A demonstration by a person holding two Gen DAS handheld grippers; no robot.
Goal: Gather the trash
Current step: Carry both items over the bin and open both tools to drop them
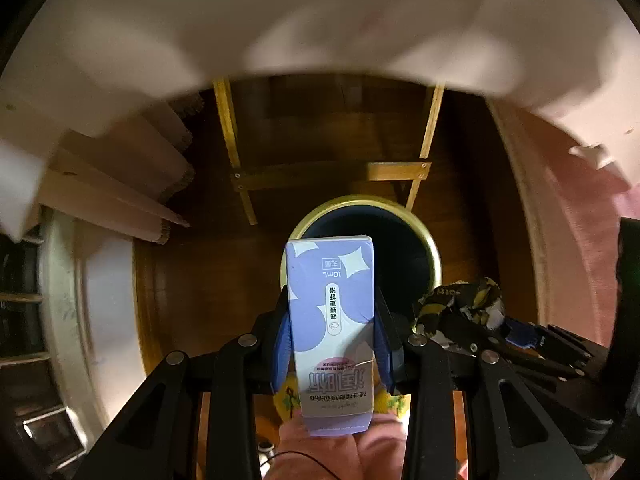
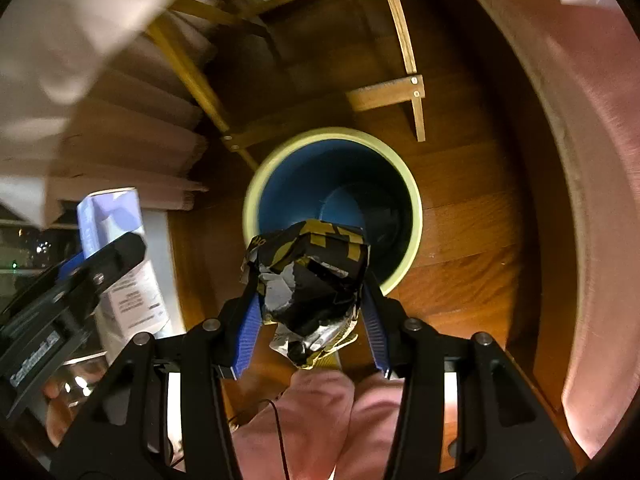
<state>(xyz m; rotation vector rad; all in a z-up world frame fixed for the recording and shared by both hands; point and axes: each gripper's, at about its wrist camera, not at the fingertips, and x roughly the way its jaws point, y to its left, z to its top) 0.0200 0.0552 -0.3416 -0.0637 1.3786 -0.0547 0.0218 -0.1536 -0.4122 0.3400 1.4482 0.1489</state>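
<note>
A tall lilac-and-white carton (image 1: pixel 332 332), smooth card with printed text and "10mL", is pinched by the left tongs (image 1: pixel 332 332) at lower centre of the left view. A crumpled black-and-yellow wrapper (image 2: pixel 308 284), foil-lined and torn, is clamped by the right tongs (image 2: pixel 310 308) at lower centre of the right view. Both are held above a round bin (image 2: pixel 412 196), pale-rimmed, blue inside, seen on glossy wooden floor (image 2: pixel 472 208).

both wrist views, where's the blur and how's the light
Left wrist view: white cloth along the top is smeared, purple box in the left gripper sharp, room dim and warm. Right wrist view: crumpled black-and-yellow wrapper in the right gripper sharp, bin rim slightly soft, upper-left corner smeared.
</note>
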